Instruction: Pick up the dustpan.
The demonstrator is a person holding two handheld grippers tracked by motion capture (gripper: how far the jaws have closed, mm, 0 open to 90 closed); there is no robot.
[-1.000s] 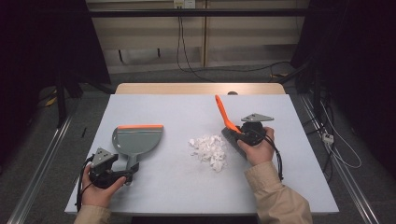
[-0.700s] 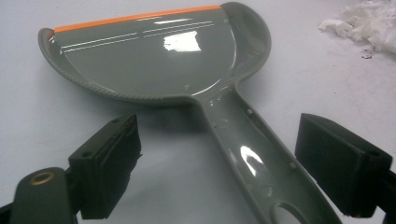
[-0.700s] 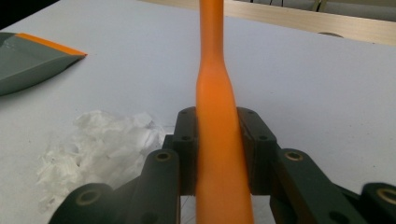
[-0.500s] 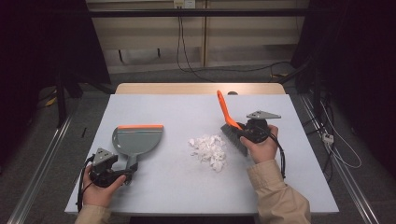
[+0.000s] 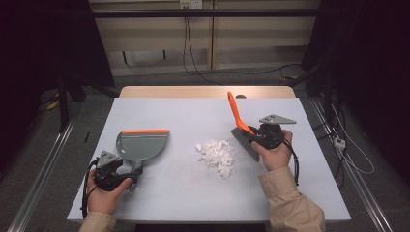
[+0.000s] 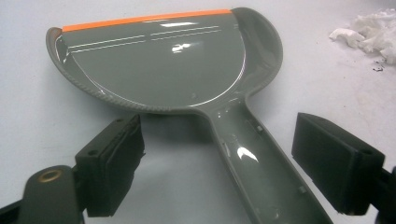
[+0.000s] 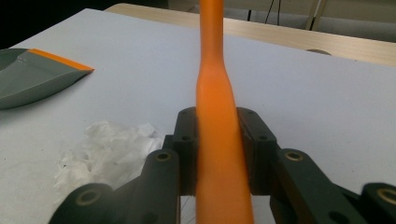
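A grey dustpan (image 5: 142,145) with an orange lip lies flat on the table's left half, its handle (image 6: 252,158) pointing toward me. My left gripper (image 5: 133,173) (image 6: 224,168) straddles that handle. Its jaws have just been closing, and gaps remain between both pads and the handle, so it is open. An orange-handled brush (image 5: 235,113) (image 7: 215,70) stands tilted with its bristles on the table, and my right gripper (image 5: 251,137) (image 7: 219,149) is shut on its handle. A pile of white paper scraps (image 5: 216,153) (image 7: 112,144) lies between dustpan and brush.
The pale grey table (image 5: 193,111) has bare surface behind and in front of the pile. A wooden strip runs along its far edge. Cables lie on the floor beyond and to the right. Metal rails flank the table.
My right hand has shifted the brush slightly to the right, away from the scraps. The left hand and the dustpan have stayed where they were.
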